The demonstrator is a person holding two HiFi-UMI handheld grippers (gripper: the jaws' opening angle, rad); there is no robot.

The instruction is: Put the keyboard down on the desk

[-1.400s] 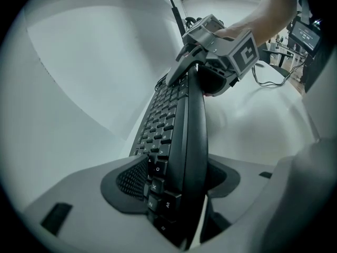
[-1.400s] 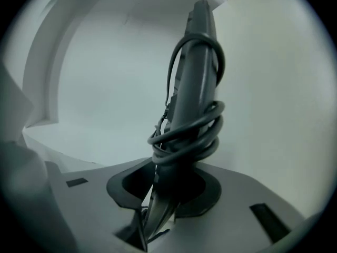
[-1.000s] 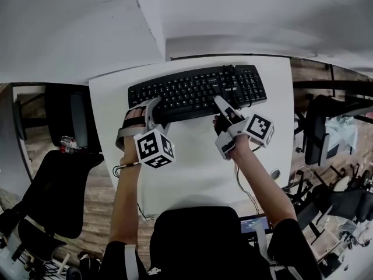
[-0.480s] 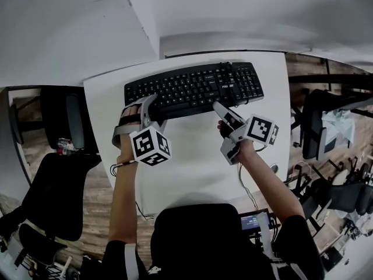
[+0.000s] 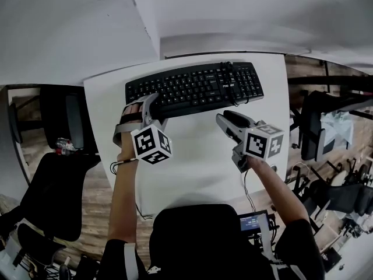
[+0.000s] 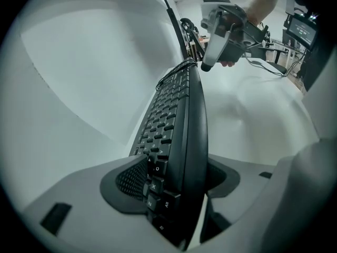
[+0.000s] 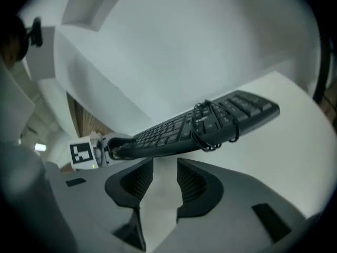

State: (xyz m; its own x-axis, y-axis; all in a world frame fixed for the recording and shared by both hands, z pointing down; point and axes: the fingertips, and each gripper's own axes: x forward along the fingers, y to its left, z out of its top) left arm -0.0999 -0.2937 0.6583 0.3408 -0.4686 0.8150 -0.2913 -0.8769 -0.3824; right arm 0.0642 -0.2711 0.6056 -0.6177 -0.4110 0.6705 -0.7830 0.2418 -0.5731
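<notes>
A black keyboard (image 5: 195, 89) lies along the far side of the white desk (image 5: 192, 162), its cable (image 5: 232, 86) coiled around its right part. My left gripper (image 5: 150, 107) is shut on the keyboard's left front edge; in the left gripper view the keyboard (image 6: 181, 120) runs edge-on between the pads of the left gripper (image 6: 174, 178). My right gripper (image 5: 230, 121) hovers over the desk, a little short of the keyboard's front edge. Its jaws are opening with nothing between them. In the right gripper view the keyboard (image 7: 210, 123) lies beyond the right gripper (image 7: 164, 167).
A white wall rises right behind the desk. A black office chair (image 5: 64, 185) stands at the left, another chair (image 5: 320, 127) at the right. A dark chair back (image 5: 198, 238) and a small lit screen (image 5: 253, 221) sit at the near desk edge.
My right gripper has pulled back from the keyboard's front edge, toward the person and to the right, and its jaws have widened. The left gripper and keyboard have barely moved.
</notes>
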